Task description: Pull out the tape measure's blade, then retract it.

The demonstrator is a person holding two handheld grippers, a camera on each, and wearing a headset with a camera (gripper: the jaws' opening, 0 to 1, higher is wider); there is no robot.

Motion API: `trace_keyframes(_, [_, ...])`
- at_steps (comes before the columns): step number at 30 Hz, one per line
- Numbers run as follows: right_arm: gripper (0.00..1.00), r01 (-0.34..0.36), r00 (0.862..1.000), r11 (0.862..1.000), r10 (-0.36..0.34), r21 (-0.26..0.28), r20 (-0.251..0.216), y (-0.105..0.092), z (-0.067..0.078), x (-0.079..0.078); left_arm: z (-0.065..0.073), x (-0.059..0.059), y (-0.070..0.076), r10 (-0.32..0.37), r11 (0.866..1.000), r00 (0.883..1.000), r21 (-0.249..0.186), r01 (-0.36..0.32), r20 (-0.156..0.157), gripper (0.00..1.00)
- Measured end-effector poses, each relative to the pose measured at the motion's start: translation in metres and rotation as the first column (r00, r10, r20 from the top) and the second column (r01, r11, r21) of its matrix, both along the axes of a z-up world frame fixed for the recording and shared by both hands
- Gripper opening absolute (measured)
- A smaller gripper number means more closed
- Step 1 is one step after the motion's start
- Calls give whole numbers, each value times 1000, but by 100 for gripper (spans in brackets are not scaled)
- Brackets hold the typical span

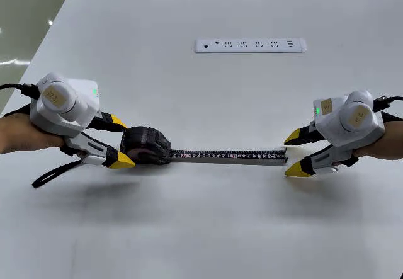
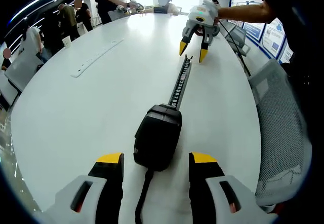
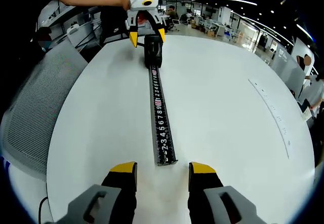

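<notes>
A black tape measure case lies on the white table, its dark numbered blade drawn out flat to the right. My left gripper stands open with its yellow-tipped jaws on either side of the case's rear end, apart from it. My right gripper is open just past the blade's hooked end, which lies on the table in front of the jaws, untouched.
A long white power strip lies farther back on the table. The case's black wrist strap trails behind the left gripper. Chairs and several people stand beyond the table's edges.
</notes>
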State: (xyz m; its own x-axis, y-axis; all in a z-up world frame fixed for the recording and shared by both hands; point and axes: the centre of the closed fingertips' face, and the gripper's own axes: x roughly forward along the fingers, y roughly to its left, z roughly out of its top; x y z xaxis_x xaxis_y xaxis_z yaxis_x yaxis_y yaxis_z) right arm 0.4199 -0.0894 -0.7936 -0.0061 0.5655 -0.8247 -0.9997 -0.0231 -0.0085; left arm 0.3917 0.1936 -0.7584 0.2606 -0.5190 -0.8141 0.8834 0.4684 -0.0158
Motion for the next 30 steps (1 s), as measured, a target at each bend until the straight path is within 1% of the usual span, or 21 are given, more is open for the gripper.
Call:
trace_keyframes(3, [38, 11, 1000, 1000, -11, 5, 5, -2, 1, -1, 1, -3, 1, 13, 1000, 1000, 2, -13, -2, 52])
trace_keyframes(6, [43, 35, 999, 999, -35, 15, 8, -4, 3, -1, 1, -5, 3, 29, 1000, 1000, 3, -29, 0, 56])
trace_keyframes(10, [46, 58, 998, 998, -58, 26, 10, -6, 4, -3, 1, -8, 5, 52, 999, 999, -2, -52, 2, 62])
trace_keyframes(17, [53, 105, 994, 993, -105, 44, 4, -7, 6, -10, 3, -14, 4, 95, 995, 995, -29, -95, 15, 70])
trace_keyframes(20, [56, 128, 992, 991, -128, 48, 1, -8, 7, -12, 5, -16, 3, 113, 993, 993, -42, -112, 23, 72])
trace_keyframes(22, [58, 147, 989, 987, -148, 59, -1, -8, 9, -14, 6, -18, 2, 126, 991, 992, -49, -124, 26, 73])
trace_keyframes(26, [63, 177, 984, 982, -177, 67, -6, -9, 9, -19, 7, -22, 0, 155, 986, 987, -62, -152, 42, 77])
trace_keyframes(30, [66, 199, 980, 977, -199, 74, -12, -10, 9, -23, 8, -26, -2, 173, 982, 984, -80, -169, 38, 78])
